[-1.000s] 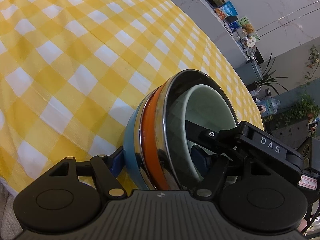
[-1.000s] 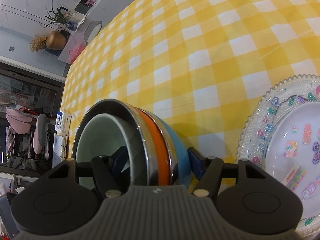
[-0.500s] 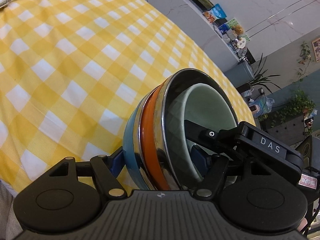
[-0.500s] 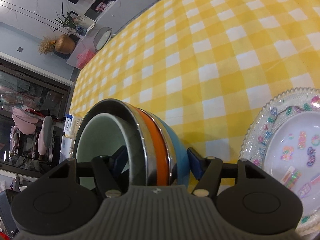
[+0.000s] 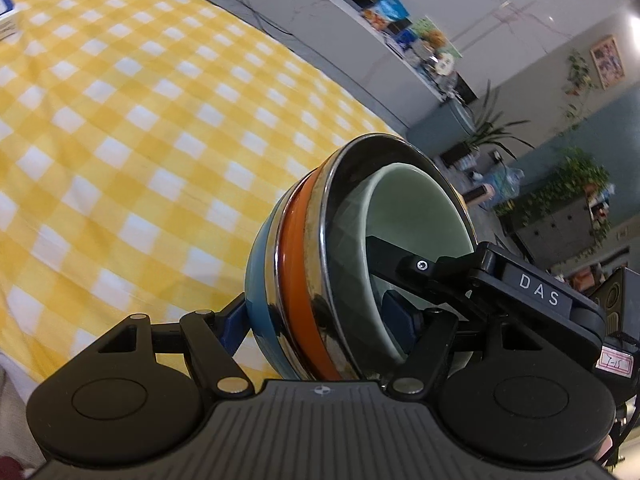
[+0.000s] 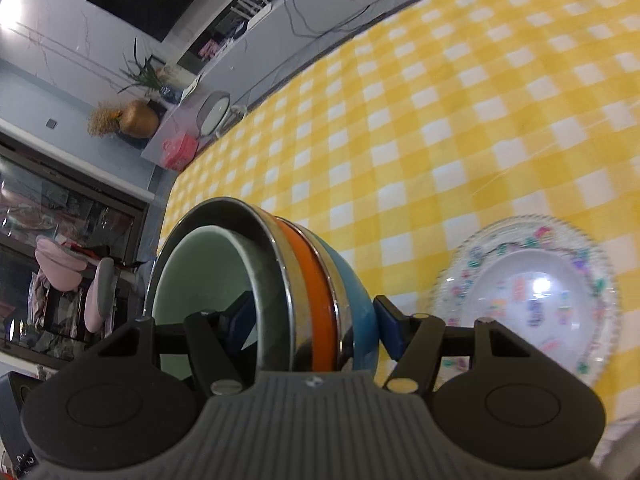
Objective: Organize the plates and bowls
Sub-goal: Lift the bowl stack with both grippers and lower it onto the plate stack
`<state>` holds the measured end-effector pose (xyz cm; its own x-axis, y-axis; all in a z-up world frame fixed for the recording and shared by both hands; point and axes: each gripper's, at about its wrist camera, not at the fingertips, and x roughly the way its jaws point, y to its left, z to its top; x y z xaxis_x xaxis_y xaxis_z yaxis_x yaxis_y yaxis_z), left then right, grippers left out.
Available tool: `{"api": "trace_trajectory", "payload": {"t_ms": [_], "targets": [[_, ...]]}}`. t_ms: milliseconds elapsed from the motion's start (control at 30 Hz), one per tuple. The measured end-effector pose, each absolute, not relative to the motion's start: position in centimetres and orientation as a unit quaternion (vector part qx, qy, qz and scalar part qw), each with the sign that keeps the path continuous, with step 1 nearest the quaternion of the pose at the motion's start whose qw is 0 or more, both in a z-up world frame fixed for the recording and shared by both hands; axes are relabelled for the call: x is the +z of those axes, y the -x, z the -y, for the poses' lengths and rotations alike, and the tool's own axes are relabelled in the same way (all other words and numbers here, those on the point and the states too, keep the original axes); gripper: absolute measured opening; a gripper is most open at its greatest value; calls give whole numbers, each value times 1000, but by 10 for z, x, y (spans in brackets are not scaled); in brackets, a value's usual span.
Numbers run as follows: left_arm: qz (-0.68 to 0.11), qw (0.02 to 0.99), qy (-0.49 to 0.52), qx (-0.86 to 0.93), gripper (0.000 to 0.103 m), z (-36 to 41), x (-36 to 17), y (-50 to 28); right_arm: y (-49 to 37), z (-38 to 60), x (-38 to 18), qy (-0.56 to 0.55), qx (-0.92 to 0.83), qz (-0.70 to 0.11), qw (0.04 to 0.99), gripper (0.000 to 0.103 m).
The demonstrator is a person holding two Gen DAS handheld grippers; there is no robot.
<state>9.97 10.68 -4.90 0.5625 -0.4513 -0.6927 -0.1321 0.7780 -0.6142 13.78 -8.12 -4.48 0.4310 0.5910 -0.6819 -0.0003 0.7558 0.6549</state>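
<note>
Steel-rimmed nested stack of blue, orange and pale-green bowls sits clamped by left claw and right claw; patterned glass plate at three o'clock.

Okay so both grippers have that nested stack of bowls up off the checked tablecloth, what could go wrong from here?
1. The nested stack of bowls, pale green inside steel, orange and blue ones, is carried tilted. The loose pale green inner bowl could slide out.
2. The left gripper and right gripper each pinch only the stack's wall. If the hands drift apart, one grip may slip.
3. The clear beaded glass plate lies below on the yellow checked tablecloth; a dropped bowl might crack it.
</note>
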Motion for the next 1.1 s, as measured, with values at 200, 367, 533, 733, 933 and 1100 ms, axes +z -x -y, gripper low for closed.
{"api": "trace_trajectory", "payload": {"t_ms": [200,367,533,733,933,1100], "targets": [[-467,821,307,-111,81,-82,-41,-102,-127,108,-34,-304,171,-496,795,63],[-475,817,300,-133,81,-61,-44,-105,-119,133,-30,-306,155,-494,799,63],[-490,809,293,-142,81,-39,-58,-111,-115,156,-41,-312,139,-497,797,63],[-503,801,291,-140,81,-22,-79,-119,-117,175,-64,-321,125,-507,790,63],[-521,795,282,-130,81,-17,-96,-126,-124,181,-89,-333,121,-523,775,63],[-531,788,283,-128,81,-15,-108,-127,-128,180,-104,-333,116,-536,767,63]]}}
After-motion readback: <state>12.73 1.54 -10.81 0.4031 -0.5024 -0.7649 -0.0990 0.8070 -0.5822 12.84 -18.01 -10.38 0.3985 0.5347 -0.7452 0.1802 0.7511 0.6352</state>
